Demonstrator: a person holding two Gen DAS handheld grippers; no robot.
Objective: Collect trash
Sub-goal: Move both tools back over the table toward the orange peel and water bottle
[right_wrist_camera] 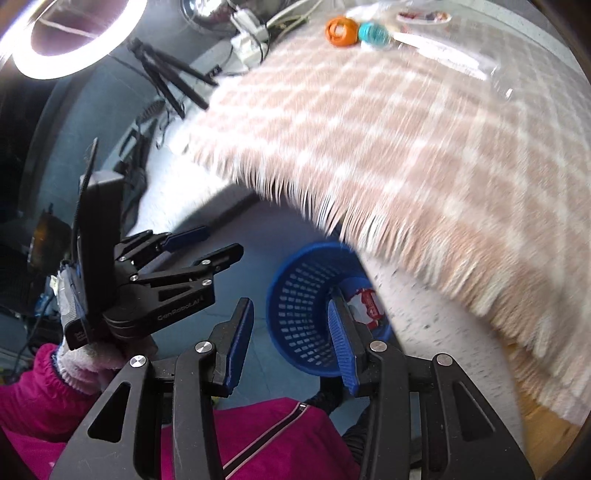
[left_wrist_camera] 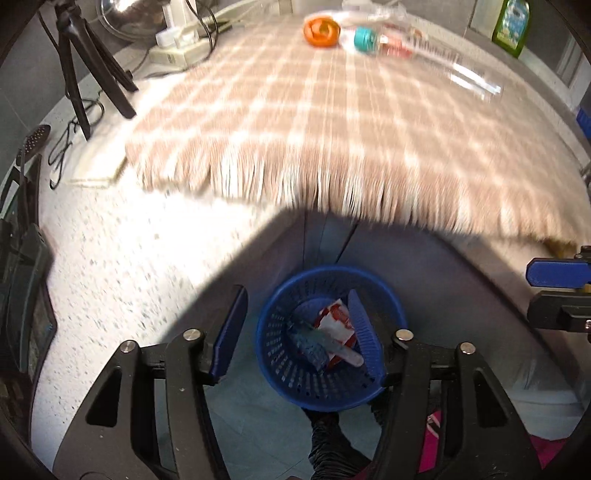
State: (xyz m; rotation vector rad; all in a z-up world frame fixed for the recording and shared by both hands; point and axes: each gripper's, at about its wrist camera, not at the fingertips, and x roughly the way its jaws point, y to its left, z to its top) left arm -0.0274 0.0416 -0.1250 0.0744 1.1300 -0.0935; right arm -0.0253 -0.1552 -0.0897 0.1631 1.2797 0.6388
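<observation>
Both my claws are over the floor just off the table edge, pointing steeply down. My left gripper [left_wrist_camera: 295, 332] has its jaws spread, nothing between the pads, and the blue basket [left_wrist_camera: 280, 354] sits on the floor right below it. In the basket: a red and white wrapper [left_wrist_camera: 338, 319] and a bluish-grey piece of trash [left_wrist_camera: 314, 343] lying partly over it, both near the bottom. My right gripper [right_wrist_camera: 291, 343] is also spread, narrower gap, pads bare, nothing pinched; through that gap I see the perforated basket wall [right_wrist_camera: 303, 325], with the wrapper [right_wrist_camera: 365, 302] peeking past the right finger [right_wrist_camera: 341, 343]. From the right wrist view my left gripper [right_wrist_camera: 218, 243] shows off to the left, held by a gloved hand [right_wrist_camera: 96, 363] with a magenta sleeve [right_wrist_camera: 33, 398].

More trash on the table, far side of the checked fringed cloth [left_wrist_camera: 332, 122]: an orange round thing [left_wrist_camera: 320, 32], a teal cap [left_wrist_camera: 364, 38] just beside it, clear plastic packaging [left_wrist_camera: 454, 70] next to those. Frames are motion-blurred so detail on those is poor. Black tripod [left_wrist_camera: 85, 62] and white power strip [left_wrist_camera: 177, 51] at the table's left rear corner
</observation>
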